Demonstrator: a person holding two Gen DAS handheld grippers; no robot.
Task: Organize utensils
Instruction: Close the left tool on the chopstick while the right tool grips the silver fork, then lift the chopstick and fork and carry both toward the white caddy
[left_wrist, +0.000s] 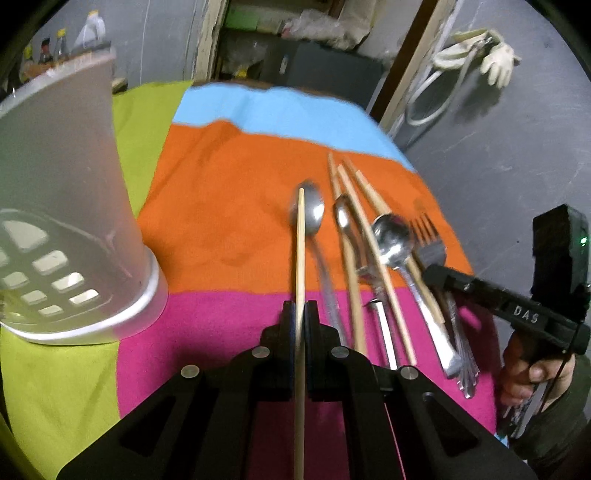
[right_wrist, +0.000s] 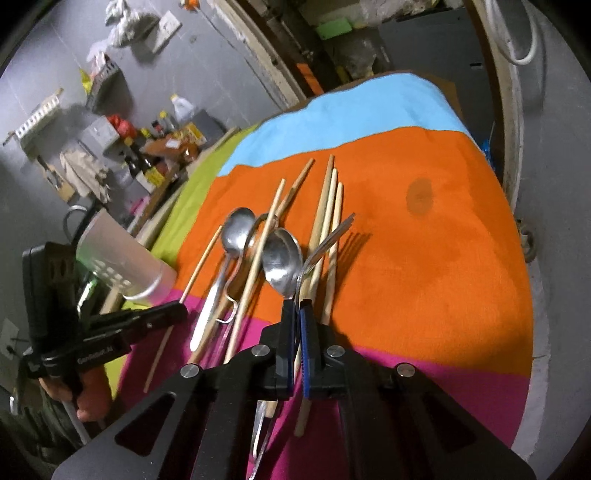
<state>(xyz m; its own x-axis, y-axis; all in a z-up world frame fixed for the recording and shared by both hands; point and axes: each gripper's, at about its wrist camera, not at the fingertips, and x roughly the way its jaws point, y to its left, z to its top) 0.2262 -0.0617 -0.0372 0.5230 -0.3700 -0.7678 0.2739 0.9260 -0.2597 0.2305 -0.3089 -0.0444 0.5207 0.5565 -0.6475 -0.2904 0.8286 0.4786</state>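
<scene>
Closest to our lens, the left tongs are clamped on a single wooden chopstick, which runs straight forward between the black pads and ends over the bowl of a steel spoon. At far left we see a frosted white utensil holder lying tipped on its side on the worktop, its slotted base facing us, on the lime-green part of a striped cloth.

Moving right, the remaining utensils lie in a loose row across the orange and magenta bands: a second, narrower spoon, several more chopsticks crossing one another, a larger spoon and a fork.

At far right the right tongs have their pads drawn together over the handle end of that cluster. In the right wrist view the fork rises from between the pads with the large spoon just beside it; whether the pads pinch the fork handle alone we cannot tell. A bare hand grips the right tool's handle at the worktop's edge.
</scene>
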